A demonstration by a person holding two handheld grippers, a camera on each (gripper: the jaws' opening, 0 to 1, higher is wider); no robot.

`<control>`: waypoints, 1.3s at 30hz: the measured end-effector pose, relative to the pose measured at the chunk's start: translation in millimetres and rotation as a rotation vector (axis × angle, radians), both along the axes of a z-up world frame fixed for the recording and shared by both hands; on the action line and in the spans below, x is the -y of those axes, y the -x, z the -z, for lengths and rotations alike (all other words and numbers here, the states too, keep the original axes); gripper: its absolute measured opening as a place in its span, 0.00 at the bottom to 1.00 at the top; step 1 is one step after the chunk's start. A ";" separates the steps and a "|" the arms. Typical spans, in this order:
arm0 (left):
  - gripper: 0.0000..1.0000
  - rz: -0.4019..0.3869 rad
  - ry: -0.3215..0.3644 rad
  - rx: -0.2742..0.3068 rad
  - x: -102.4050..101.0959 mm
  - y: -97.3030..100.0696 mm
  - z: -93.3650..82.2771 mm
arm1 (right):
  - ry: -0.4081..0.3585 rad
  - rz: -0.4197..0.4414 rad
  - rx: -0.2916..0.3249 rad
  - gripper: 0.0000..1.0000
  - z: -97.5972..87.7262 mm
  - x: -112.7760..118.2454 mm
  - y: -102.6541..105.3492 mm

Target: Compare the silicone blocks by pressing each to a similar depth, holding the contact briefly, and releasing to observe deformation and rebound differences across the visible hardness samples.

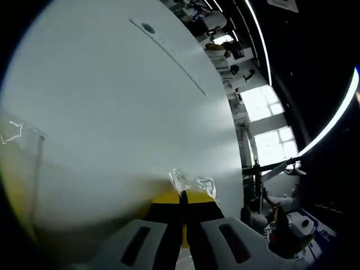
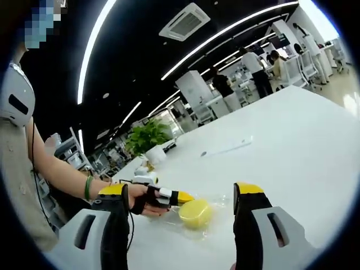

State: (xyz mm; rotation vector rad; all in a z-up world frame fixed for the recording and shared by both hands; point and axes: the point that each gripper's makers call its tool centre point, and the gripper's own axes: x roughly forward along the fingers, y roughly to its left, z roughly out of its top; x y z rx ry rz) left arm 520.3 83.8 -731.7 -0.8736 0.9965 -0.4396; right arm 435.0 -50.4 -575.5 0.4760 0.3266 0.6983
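Note:
A round yellow silicone block (image 2: 195,213) lies in a clear plastic wrap (image 2: 216,203) on the white table (image 2: 292,140). A gloved hand holds my left gripper (image 2: 181,197), whose yellow tip touches the block's left side. In the left gripper view the left gripper (image 1: 183,195) is shut. Its yellow-tipped jaws are pressed together and point down at the table (image 1: 112,101). Crinkled clear wrap (image 1: 205,185) shows just past the tips, and the block itself is hidden behind the jaws. My right gripper (image 2: 180,191) is open, its jaws wide apart either side of the block and short of it.
A slim strip (image 2: 228,147) lies further out on the table and shows again (image 1: 169,56) in the left gripper view. Another clear, yellowish wrapped thing (image 1: 22,146) sits at that view's left edge. A potted plant (image 2: 149,138) stands at the table's far end. People (image 2: 253,67) work at desks behind.

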 end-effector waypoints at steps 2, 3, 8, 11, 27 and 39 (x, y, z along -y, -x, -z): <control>0.00 0.009 -0.003 0.027 0.5 -0.8 -2.0 | 0.007 -0.001 0.000 0.70 0.0 0.6 1.6; 0.00 0.013 -0.012 0.040 0.1 -0.6 -2.5 | 0.008 -0.001 0.001 0.70 -0.8 0.8 2.6; 0.00 0.056 -0.050 0.128 1.5 1.9 -16.8 | 0.011 -0.006 0.008 0.69 -5.8 0.5 6.6; 0.00 0.163 -0.147 0.251 6.1 3.2 -32.2 | 0.012 -0.004 0.016 0.68 -10.4 -0.9 9.0; 0.00 0.575 -0.459 0.616 38.8 44.5 -77.7 | 0.020 -0.013 0.073 0.66 -38.1 -4.8 28.5; 0.00 0.599 -0.481 0.714 38.4 70.5 -110.9 | 0.027 -0.012 0.100 0.66 -51.2 -7.4 43.3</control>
